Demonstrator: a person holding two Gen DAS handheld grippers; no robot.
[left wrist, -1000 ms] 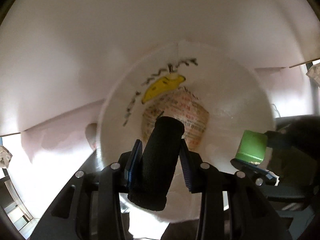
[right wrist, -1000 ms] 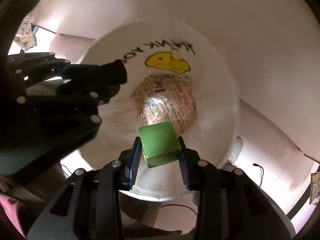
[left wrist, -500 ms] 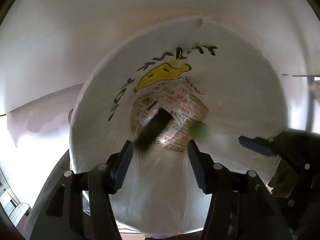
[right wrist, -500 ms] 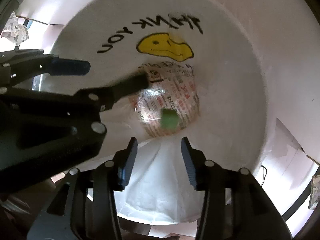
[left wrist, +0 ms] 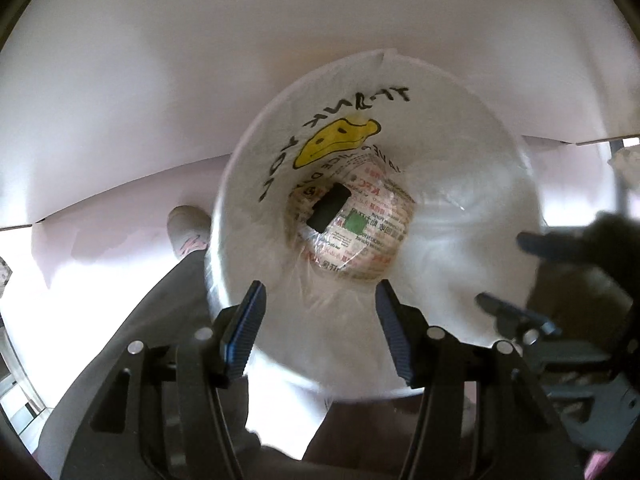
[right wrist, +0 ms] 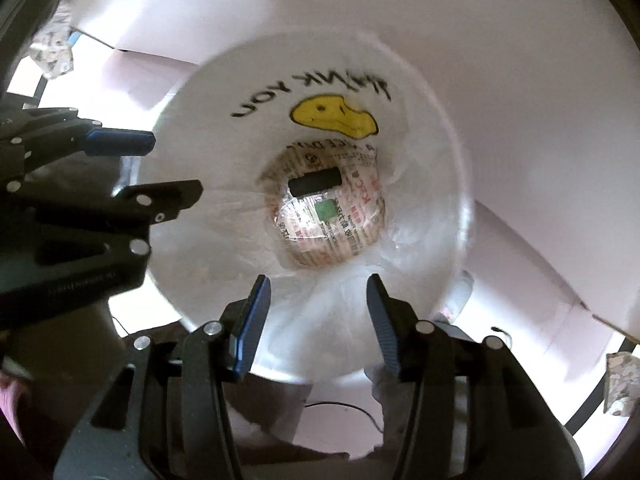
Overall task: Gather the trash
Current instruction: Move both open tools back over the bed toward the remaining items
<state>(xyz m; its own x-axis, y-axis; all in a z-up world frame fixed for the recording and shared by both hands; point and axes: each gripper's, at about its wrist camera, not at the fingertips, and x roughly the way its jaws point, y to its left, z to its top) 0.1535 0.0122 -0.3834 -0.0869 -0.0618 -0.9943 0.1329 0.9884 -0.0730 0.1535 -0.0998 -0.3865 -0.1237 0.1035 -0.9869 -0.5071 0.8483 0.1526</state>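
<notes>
Trash lies at the bottom of a round white bin lined with a thin plastic bag (left wrist: 460, 184): a black cylindrical roll (left wrist: 329, 212) and a small green square block (left wrist: 355, 224), both resting on crumpled printed paper with red and black lettering (left wrist: 372, 256).

Nearest in the left wrist view, the left gripper (left wrist: 320, 334) hangs over the bin's mouth with its two black jaws spread wide and nothing between them; the ribbed blue pads (left wrist: 245, 334) face each other across the opening. In the right wrist view the right gripper (right wrist: 318, 322) is likewise parted and empty, its ribbed blue pads (right wrist: 252, 326) set well apart over the near rim. Each tool shows in the other's view: the right gripper at 3 o'clock in the left view, blurred, and the left gripper at 9 o'clock in the right view.

Farther in, the liner is glossy and wrinkled, gathering in fine folds toward the floor of the bin. From the right wrist the roll (right wrist: 316, 185) lies crosswise at 12 o'clock of the block (right wrist: 325, 210), the two just beside each other. On the far wall of the liner sits a yellow smiley face (right wrist: 334, 117) under black hand-style "THANK YOU" lettering (right wrist: 308, 94), seen upside down.

Beyond the rim, smooth pale boards (left wrist: 200, 60) fill the background.
</notes>
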